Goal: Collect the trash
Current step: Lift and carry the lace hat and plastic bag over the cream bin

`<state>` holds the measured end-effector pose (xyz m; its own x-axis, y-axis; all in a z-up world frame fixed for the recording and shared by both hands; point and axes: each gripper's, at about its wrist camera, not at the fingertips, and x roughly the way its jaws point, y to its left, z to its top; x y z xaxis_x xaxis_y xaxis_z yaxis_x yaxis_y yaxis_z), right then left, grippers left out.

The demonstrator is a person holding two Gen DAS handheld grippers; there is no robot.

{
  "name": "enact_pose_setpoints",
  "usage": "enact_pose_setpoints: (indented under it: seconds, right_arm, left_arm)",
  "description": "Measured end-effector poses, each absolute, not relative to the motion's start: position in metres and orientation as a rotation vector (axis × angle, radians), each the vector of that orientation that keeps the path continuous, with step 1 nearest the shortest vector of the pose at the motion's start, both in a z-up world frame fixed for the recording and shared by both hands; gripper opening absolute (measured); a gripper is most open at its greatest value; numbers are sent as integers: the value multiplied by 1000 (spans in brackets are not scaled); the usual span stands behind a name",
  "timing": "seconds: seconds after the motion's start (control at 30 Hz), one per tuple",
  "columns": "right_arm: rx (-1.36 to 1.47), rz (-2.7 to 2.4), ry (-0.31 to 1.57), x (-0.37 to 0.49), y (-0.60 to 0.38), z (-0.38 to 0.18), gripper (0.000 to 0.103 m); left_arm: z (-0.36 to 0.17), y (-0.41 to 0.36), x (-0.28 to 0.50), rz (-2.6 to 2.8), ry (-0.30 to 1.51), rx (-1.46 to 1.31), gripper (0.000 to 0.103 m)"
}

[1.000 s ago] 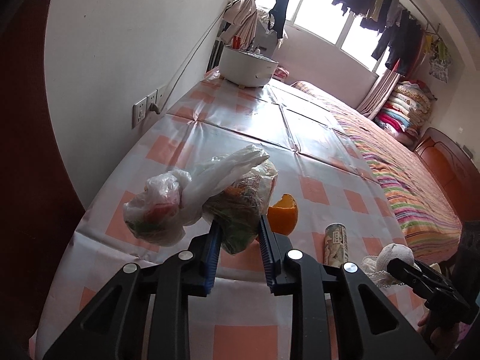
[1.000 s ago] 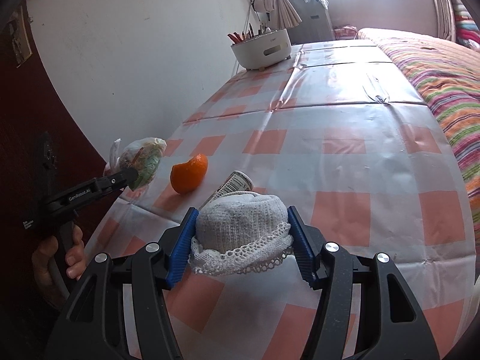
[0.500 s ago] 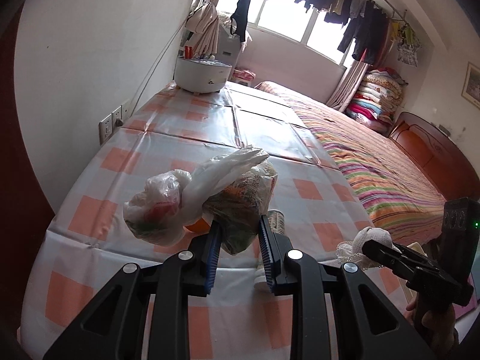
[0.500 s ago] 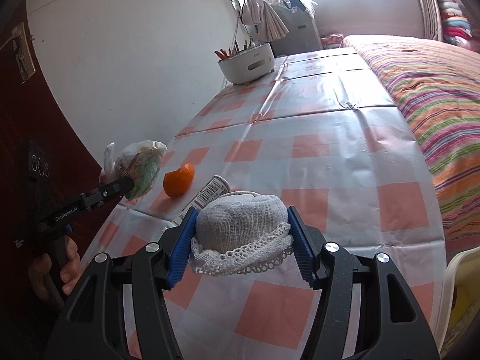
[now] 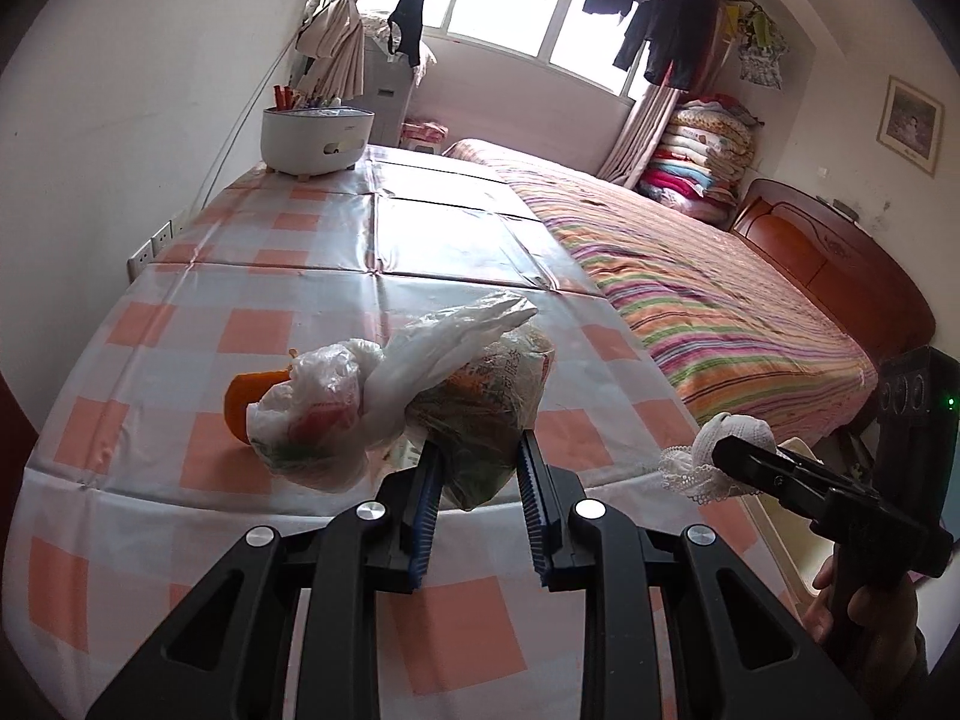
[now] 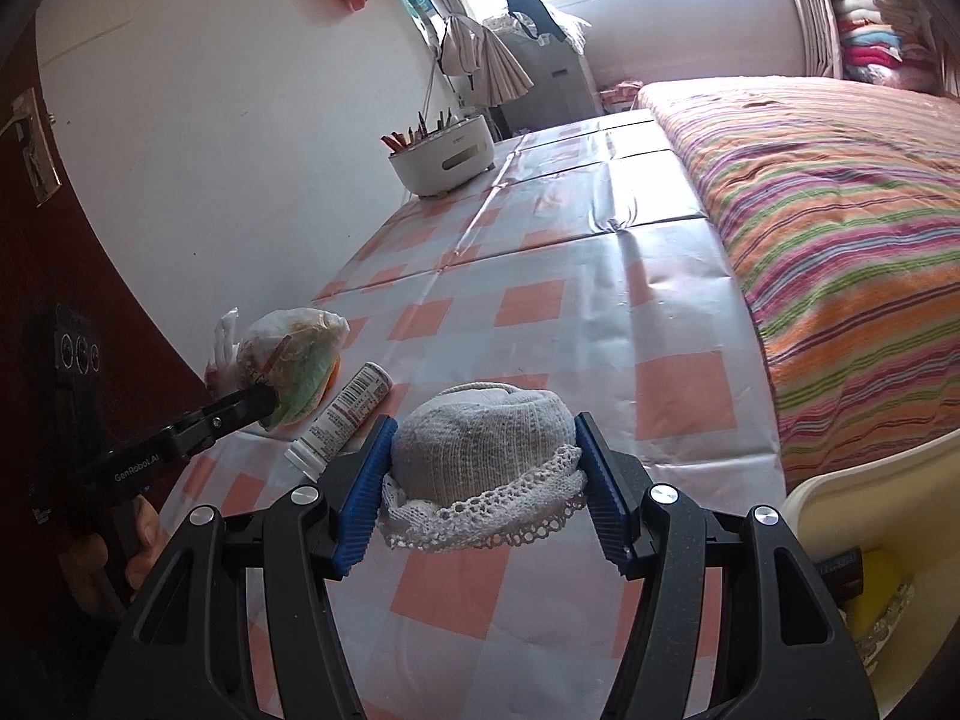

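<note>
Both grippers are loaded and off the table, so the picking-up part of this round looks done and the dropping-off part is what remains. The left gripper [image 5: 477, 495] has its jaws drawn in close on a knotted plastic bag of scraps [image 5: 420, 396], the blue pads pressing its bulging lower end while the knot and a second lobe hang out to the left. The right gripper [image 6: 480, 480] stands about half open, wide enough to span a balled white lace-trimmed cloth [image 6: 483, 453], which sits squeezed between both pads; in the left wrist view the same bundle shows at the tip of that gripper, out past the near right corner of the table. A pale bin [image 6: 870, 516] shows at the lower right edge of the right wrist view, just beyond the table's near corner, with something yellow inside; it seems the likely place for both loads, though that is a guess from its position. Still lying on the checked tablecloth [image 6: 684, 396] near the left edge are an orange peel [image 5: 252, 399], partly hidden behind the bag, and a small labelled tube [image 6: 345, 414] on its side. I judge the task roughly halfway: two pieces in hand but not yet binned, two more to fetch.
</note>
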<state>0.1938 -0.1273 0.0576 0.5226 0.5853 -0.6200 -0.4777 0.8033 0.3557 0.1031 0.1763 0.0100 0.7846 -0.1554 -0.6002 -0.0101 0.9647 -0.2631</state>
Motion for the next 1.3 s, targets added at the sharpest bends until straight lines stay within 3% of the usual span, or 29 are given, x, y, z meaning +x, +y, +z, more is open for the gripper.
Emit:
enact_pose_setpoints:
  seconds: [1.3]
  right_arm:
    - [277,437,704,172,-268,75,59]
  left_arm:
    - [6,22,122,-350,735,-105,25]
